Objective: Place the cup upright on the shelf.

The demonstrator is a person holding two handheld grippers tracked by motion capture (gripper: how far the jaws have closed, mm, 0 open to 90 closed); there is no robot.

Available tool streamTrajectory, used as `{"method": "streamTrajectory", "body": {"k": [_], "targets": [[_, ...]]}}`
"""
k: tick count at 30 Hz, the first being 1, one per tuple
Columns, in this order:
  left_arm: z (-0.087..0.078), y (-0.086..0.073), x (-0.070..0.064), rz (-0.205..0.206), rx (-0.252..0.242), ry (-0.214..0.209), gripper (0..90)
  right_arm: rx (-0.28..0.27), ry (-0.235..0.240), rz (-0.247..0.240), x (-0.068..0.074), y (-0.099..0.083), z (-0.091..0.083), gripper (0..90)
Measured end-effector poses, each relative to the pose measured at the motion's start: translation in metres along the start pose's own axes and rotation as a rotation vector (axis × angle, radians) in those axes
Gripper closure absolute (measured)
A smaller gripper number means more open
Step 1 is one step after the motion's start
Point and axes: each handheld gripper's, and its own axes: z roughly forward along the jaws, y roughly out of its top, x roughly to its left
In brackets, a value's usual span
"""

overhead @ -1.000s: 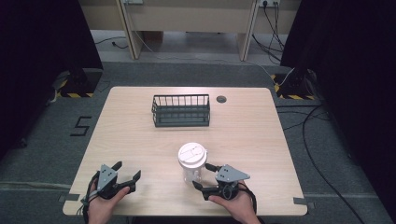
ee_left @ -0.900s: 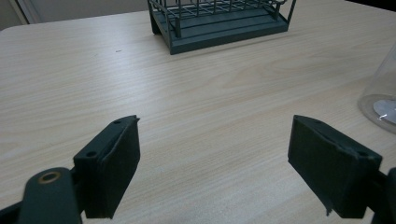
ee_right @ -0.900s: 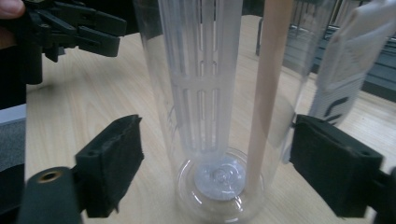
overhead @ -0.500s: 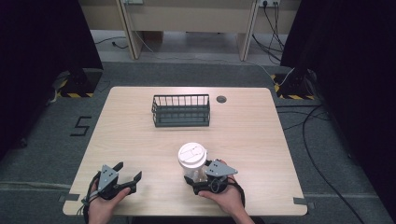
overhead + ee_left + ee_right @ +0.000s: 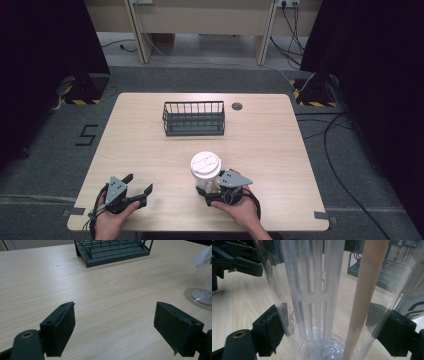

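The cup (image 5: 205,169) is standing at the table's (image 5: 280,150) near edge, between the right gripper's (image 5: 209,190) jaws, which are bracketing its clear wall low down; contact unclear. Judged light, thin-walled, slippery and crushable: gentle mid-body hold advised. The left gripper (image 5: 138,191) is resting with jaws apart.

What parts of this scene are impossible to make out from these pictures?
- Right gripper view: whether its pads actually press the clear cup; the wall blurs the contact.
- High view: the cup's contents, hidden under its white lid.
- Left gripper view: the wire basket top, cut off by the upper edge.
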Motion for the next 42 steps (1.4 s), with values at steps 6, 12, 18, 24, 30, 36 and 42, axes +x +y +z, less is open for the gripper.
{"method": "streamTrajectory", "body": {"k": [6, 12, 18, 24, 30, 36, 42], "targets": [[0.000, 0.000, 0.000, -0.002, -0.001, 0.003, 16.9, 0.004, -0.004, 0.009, -0.002, 0.004, -0.004, 18.4], [0.000, 0.000, 0.000, -0.004, -0.002, 0.004, 17.0, -0.015, -0.016, 0.012, -0.006, 0.018, -0.010, 18.5], [-0.001, 0.000, -0.001, -0.003, -0.004, 0.004, 17.0, -0.027, -0.040, 0.011, -0.016, 0.031, -0.013, 18.5], [-0.001, 0.001, -0.001, -0.001, -0.013, 0.006, 17.0, -0.031, -0.040, 0.028, -0.029, 0.043, -0.011, 18.5], [-0.001, 0.001, -0.002, 0.001, -0.016, 0.006, 17.2, -0.036, -0.057, 0.024, -0.042, 0.062, 0.000, 18.5], [0.000, 0.001, -0.002, -0.007, -0.012, 0.010, 17.5, -0.047, -0.082, 0.027, -0.052, 0.078, 0.007, 18.6], [0.000, 0.001, -0.001, -0.010, -0.018, 0.014, 17.8, -0.051, -0.112, 0.044, -0.061, 0.089, 0.019, 18.6]]}}
